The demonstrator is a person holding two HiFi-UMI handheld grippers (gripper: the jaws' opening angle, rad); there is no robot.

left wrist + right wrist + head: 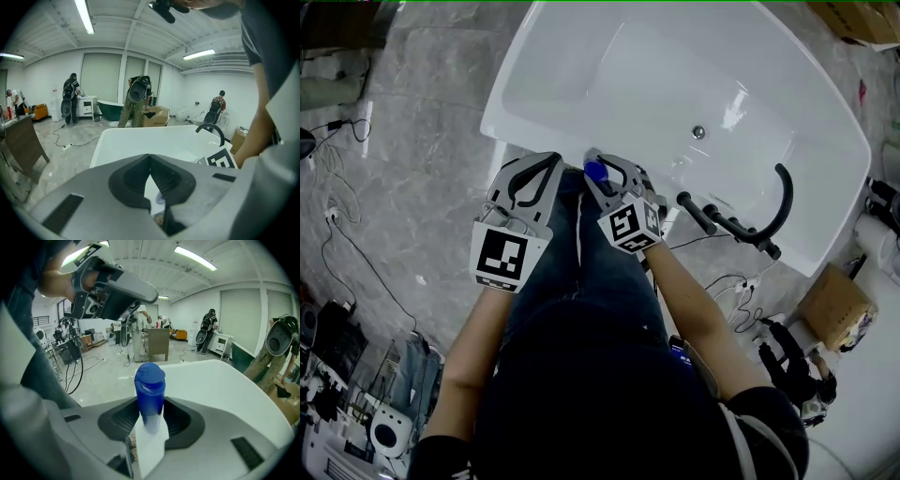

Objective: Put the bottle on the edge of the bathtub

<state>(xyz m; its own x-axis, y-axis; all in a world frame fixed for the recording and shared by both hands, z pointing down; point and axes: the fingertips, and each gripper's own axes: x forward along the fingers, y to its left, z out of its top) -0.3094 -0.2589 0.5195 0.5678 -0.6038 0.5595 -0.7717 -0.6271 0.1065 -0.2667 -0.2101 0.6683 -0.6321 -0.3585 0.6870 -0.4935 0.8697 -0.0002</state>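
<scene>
A white bottle with a blue cap (595, 172) stands upright between the jaws of my right gripper (600, 169), which is shut on it just below the cap. The right gripper view shows the same bottle (150, 394) in that gripper (151, 423), with the white bathtub rim (225, 385) behind it. The bottle hangs at the near rim of the bathtub (517, 131). My left gripper (551, 161) is beside it on the left, over the same rim, shut with nothing in it. In the left gripper view its jaw tips (150, 157) meet in front of the tub (140, 136).
A black curved faucet (783, 202) and black handles (698, 212) sit on the tub's right rim. A cardboard box (834, 305) stands right of the tub. Cables (337, 234) run over the grey floor at left, with equipment (356, 394) bottom left. People stand far off (70, 98).
</scene>
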